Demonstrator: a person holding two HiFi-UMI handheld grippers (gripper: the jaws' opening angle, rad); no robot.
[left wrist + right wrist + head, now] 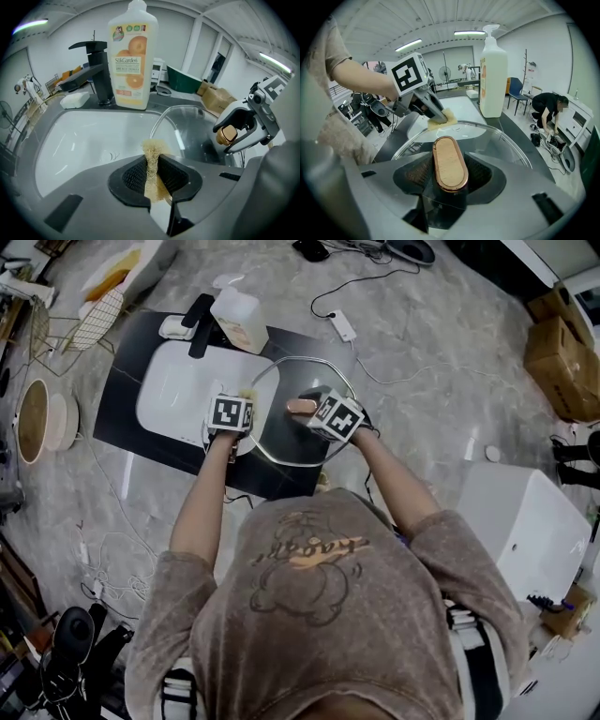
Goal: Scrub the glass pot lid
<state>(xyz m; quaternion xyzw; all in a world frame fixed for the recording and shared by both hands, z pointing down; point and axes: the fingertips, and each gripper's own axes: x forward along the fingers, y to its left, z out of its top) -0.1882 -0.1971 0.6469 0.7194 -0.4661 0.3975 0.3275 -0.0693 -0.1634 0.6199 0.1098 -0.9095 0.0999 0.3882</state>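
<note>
The round glass pot lid [302,413] lies over the right edge of the white sink [173,390]; its rim and glass [501,140] fill the right gripper view. My right gripper [450,176] is shut on the lid's copper-rimmed wooden handle [449,164], also seen as the handle [300,406] from above. My left gripper [152,171] is shut on a thin tan scrub pad [151,159]. In the right gripper view that pad [443,118] rests on the lid's far left rim. The lid [192,131] and right gripper [236,129] appear at the right of the left gripper view.
A dish-soap bottle [133,56] stands behind the sink beside a black tap [96,70] and a white soap bar [75,99]. Cables [375,287] trail over the marble floor. A white box [520,521] stands to the right, cardboard boxes [562,357] further back.
</note>
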